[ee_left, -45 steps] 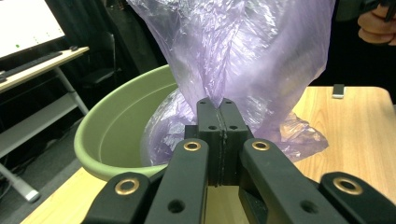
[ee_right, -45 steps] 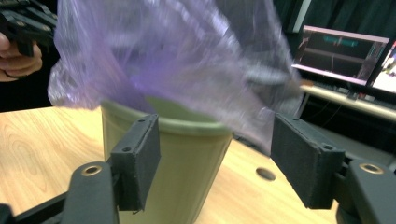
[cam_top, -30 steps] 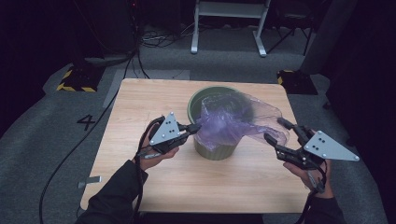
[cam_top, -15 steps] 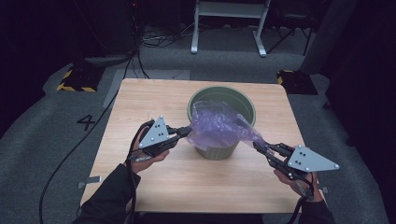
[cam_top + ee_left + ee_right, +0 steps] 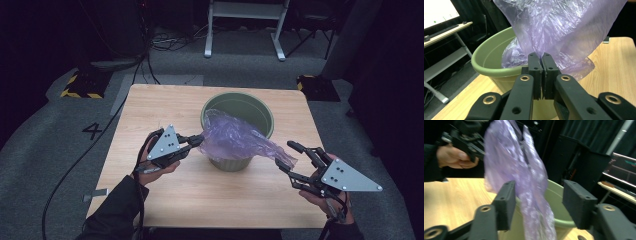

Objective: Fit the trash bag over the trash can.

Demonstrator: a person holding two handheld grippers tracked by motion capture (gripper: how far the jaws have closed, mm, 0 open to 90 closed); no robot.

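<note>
My right claw (image 5: 292, 162) had just sprung its jaws apart, and the bag's stretched tail hung loose between them, pressed by neither pad; that side needed a fresh pinch before any more spreading. My left claw (image 5: 196, 141) stayed clamped tight on the opposite edge. The thin, crinkled, translucent purple bag (image 5: 235, 140) draped from there across the near rim of the smooth, round green plastic bucket (image 5: 260, 111) on the pale wooden table (image 5: 150, 105).

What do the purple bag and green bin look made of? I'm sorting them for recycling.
The purple bag looks like thin, translucent plastic film: it crinkles, glints and shows light through. The green bin seems moulded rigid plastic with a matte finish, judging by its smooth rolled rim, though glazed material can't be excluded.
</note>
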